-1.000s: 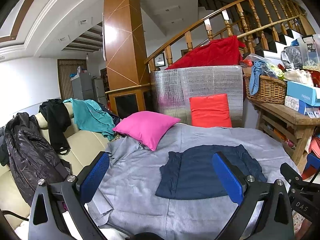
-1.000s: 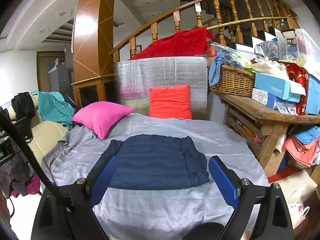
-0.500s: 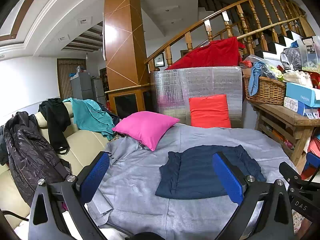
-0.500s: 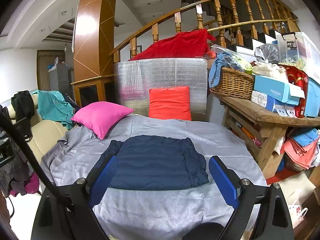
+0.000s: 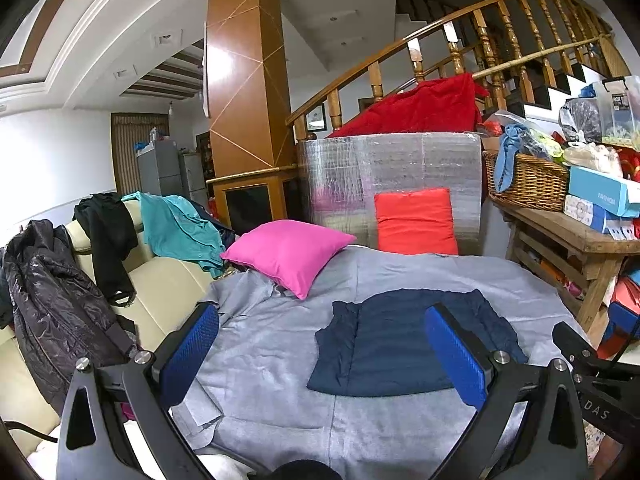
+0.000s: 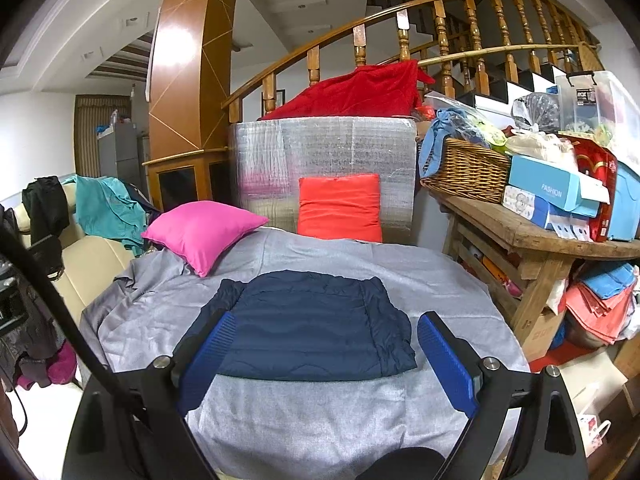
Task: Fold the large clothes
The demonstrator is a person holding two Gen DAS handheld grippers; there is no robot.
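Folded navy jacket (image 6: 308, 324) on grey sheet (image 6: 320, 420)

Navy jacket (image 6: 308, 324) quilted matt cloth; grey sheet (image 6: 320, 420) matt woven cloth, wrinkled; pink pillow (image 6: 202, 230) smooth fabric; basket (image 6: 466, 172) rough wicker; table (image 6: 532, 236) raw wood; pillar (image 5: 244, 80) glossy wood
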